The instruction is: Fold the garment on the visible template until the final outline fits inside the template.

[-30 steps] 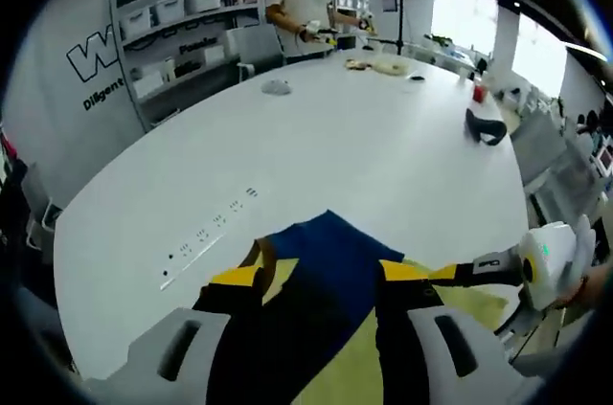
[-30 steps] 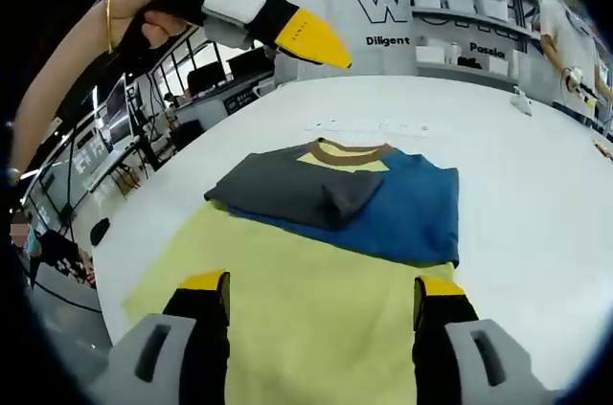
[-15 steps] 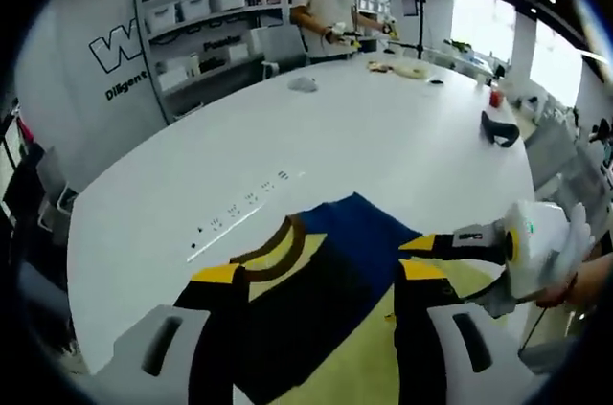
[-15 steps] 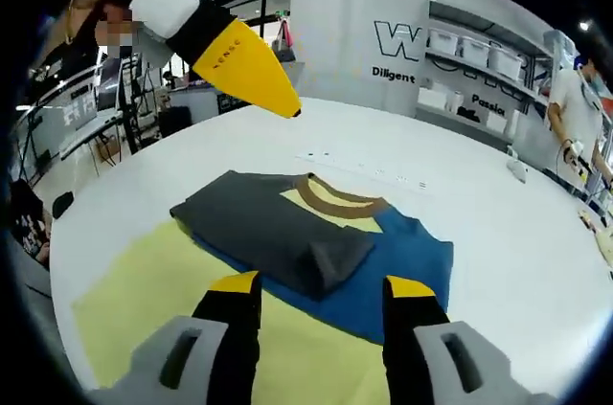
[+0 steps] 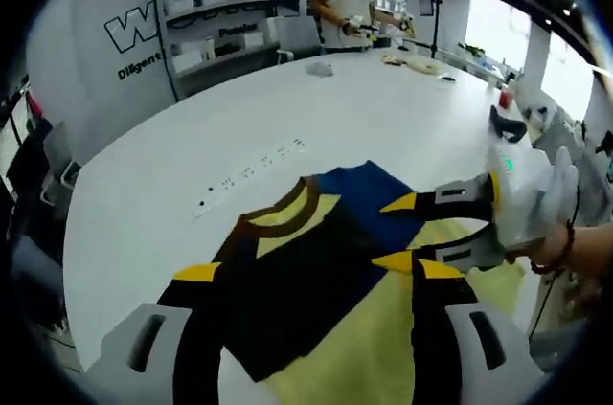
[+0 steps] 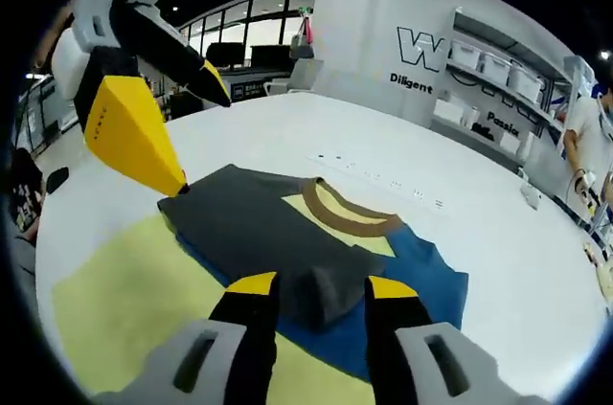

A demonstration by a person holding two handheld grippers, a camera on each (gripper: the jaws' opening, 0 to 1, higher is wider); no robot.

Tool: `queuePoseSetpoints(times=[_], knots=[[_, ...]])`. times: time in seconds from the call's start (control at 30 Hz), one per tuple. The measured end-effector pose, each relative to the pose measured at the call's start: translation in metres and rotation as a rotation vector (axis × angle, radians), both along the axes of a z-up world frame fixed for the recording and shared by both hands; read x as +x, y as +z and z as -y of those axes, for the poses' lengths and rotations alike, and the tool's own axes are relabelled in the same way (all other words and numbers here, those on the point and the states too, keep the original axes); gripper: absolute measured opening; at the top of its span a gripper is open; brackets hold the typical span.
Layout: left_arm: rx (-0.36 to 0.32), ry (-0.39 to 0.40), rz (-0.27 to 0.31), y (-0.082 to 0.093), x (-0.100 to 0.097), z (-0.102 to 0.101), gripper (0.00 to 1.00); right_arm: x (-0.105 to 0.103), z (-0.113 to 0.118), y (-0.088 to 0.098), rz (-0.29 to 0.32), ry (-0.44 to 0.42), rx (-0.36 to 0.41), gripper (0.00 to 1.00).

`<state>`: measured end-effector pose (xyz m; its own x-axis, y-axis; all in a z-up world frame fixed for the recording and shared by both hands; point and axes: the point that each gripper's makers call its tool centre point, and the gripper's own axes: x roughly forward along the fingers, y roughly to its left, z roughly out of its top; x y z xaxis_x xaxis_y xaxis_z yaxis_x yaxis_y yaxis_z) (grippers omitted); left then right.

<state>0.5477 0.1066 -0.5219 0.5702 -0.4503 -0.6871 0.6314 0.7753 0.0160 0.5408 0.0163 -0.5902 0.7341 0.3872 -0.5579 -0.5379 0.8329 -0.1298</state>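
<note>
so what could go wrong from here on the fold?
Two risks, both judgement calls.
1. The right gripper is open around the bunched dark sleeve fold; it may pinch several layers and drag the garment across the yellow template.
2. The left gripper hangs open by the garment's far corner; uneven pulls could leave the blue side spilling past the template.

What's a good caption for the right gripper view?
Right claw open above the folded shirt on the yellow template.
</note>
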Motion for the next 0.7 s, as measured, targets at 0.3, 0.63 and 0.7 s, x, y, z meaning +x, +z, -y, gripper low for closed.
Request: queuePoseSetpoints(times=[0.3,0.63,0.7], knots=[[-0.050,0.059,0.024,-0.020,-0.021,-0.035,0.78,0.007,-0.005,-0.022,-0.054,0.012,-0.022,0.19],[-0.043,0.151,0.078,-0.039,-0.044,-0.077,0.70,0.014,0.002,-0.035,-0.069,-0.014,-0.065,0.00],[-0.048,0.176,0.077,-0.044,-0.047,-0.085,0.68,0.015,0.006,-0.035,-0.067,-0.038,-0.052,0.00]])
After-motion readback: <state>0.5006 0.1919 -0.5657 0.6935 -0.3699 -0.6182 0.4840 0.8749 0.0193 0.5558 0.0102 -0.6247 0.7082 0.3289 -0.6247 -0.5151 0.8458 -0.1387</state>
